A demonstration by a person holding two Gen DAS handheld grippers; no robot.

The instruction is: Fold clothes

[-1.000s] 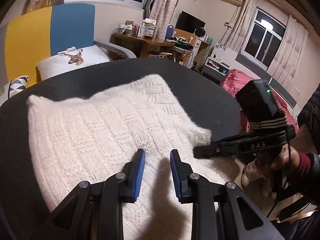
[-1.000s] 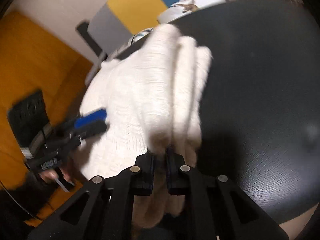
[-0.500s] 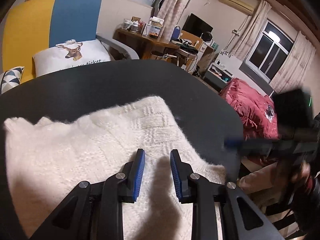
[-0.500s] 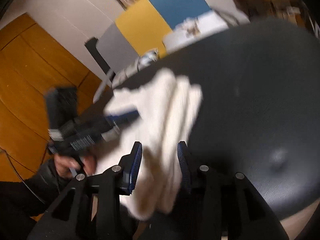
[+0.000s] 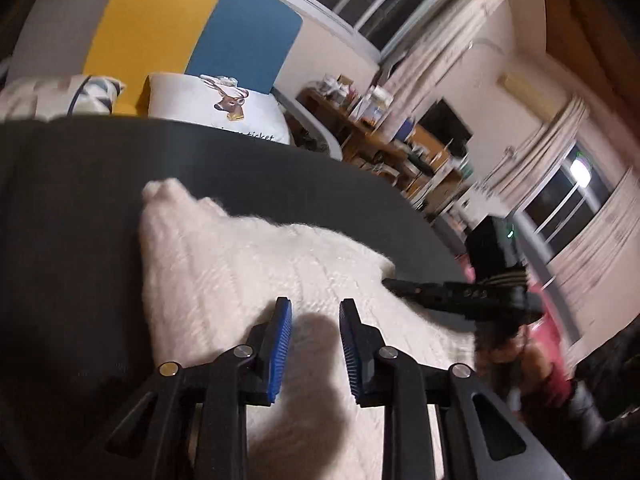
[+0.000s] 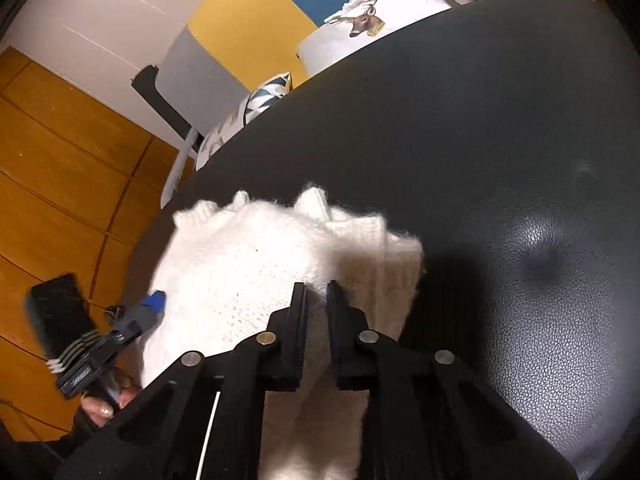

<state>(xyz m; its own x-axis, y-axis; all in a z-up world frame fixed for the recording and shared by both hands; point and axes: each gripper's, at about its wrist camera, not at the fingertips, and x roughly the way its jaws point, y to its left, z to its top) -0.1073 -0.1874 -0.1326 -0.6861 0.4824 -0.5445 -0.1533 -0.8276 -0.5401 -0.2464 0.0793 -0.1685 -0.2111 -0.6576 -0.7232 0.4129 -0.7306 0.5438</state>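
- Lying doubled into a compact stack on the black table (image 6: 500,140), the white knit sweater (image 5: 248,264) looks mostly folded.
- Left gripper (image 5: 315,344) released above it; right gripper (image 6: 316,312) clenched on its near edge, so more folding or straightening may remain.

Fuzzy white knit sweater (image 5: 248,272), grained matt leatherette table (image 6: 500,168)

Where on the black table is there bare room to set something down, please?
Bare table lies right of the white sweater and beyond it toward the deer pillow. The near left edge is crowded by both grippers.
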